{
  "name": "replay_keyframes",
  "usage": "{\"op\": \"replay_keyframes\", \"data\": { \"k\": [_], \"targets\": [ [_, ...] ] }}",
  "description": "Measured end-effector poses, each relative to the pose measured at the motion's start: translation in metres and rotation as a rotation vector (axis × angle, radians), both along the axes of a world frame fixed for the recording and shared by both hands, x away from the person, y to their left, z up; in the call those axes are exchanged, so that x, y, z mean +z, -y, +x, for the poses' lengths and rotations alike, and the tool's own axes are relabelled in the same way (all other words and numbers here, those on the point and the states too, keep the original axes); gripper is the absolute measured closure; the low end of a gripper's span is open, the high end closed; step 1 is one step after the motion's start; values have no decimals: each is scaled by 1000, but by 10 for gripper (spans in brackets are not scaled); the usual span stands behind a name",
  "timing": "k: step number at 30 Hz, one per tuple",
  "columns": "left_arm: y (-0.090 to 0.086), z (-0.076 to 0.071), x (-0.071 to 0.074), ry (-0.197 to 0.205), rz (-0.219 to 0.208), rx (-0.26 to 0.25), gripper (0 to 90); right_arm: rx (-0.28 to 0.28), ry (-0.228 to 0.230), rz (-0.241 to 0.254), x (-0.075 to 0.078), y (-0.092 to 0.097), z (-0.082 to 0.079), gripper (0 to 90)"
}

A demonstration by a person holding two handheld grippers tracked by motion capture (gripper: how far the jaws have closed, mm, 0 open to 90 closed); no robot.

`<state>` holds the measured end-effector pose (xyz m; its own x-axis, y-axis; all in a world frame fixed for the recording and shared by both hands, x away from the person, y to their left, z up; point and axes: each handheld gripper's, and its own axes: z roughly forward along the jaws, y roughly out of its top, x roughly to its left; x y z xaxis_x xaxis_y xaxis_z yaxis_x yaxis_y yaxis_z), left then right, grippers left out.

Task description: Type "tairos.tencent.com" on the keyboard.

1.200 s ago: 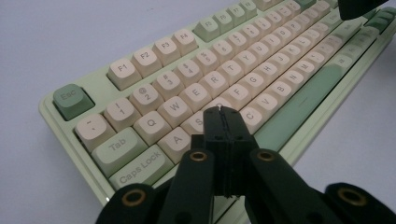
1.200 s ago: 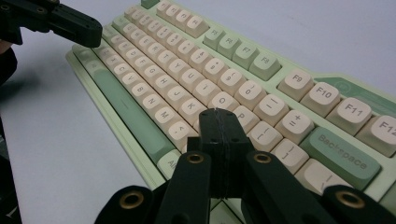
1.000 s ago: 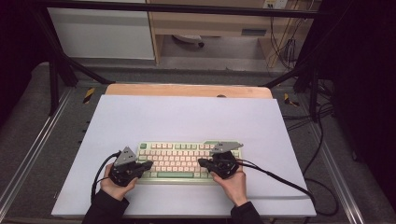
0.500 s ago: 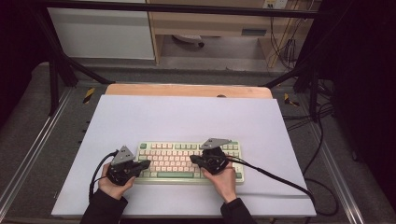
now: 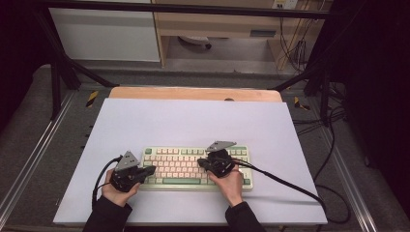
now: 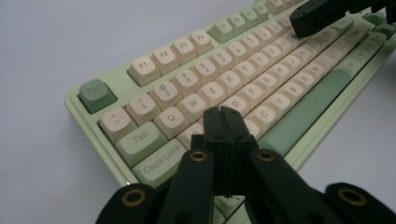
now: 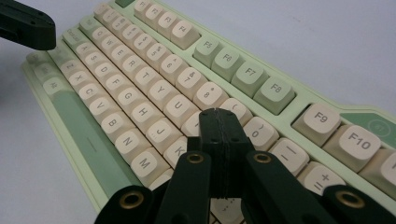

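Observation:
A pale green keyboard (image 5: 176,164) with cream keys lies near the front of a white mat (image 5: 193,121). My left gripper (image 5: 151,170) rests at the keyboard's left end, pointing right. Its jaws are shut, with the tips (image 6: 222,114) low over the keys just right of Caps Lock. Over the right half of the keys, my right gripper (image 5: 201,163) points left. It is shut too, and its tips (image 7: 217,116) hover by the I, O and K keys. Nothing sits between either pair of jaws. The keyboard (image 6: 261,70) (image 7: 140,93) fills much of both gripper views.
The mat covers a wooden table whose far edge (image 5: 193,93) shows. A black cable (image 5: 285,181) trails right from the right gripper across the mat, and another (image 5: 99,176) loops by the left hand. Metal frame rails (image 5: 29,159) flank the table.
The right gripper has slid leftward over the keys, toward the keyboard's middle. The left gripper has stayed put. Both stay shut.

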<state>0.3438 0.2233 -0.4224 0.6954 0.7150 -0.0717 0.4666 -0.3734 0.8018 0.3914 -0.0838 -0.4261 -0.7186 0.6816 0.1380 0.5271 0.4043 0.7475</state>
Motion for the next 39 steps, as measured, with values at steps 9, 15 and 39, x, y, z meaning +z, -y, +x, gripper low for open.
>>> {"op": "replay_keyframes", "data": {
  "k": [9,15,39],
  "targets": [
    [0,0,0,1,0,0,898,3,10,-24,-4,-1,0,900],
    [-1,0,1,1,-4,3,898,5,9,-19,0,0,-2,900],
    [0,0,0,2,0,1,898,58,21,32,8,-1,-23,900]
  ]
}}
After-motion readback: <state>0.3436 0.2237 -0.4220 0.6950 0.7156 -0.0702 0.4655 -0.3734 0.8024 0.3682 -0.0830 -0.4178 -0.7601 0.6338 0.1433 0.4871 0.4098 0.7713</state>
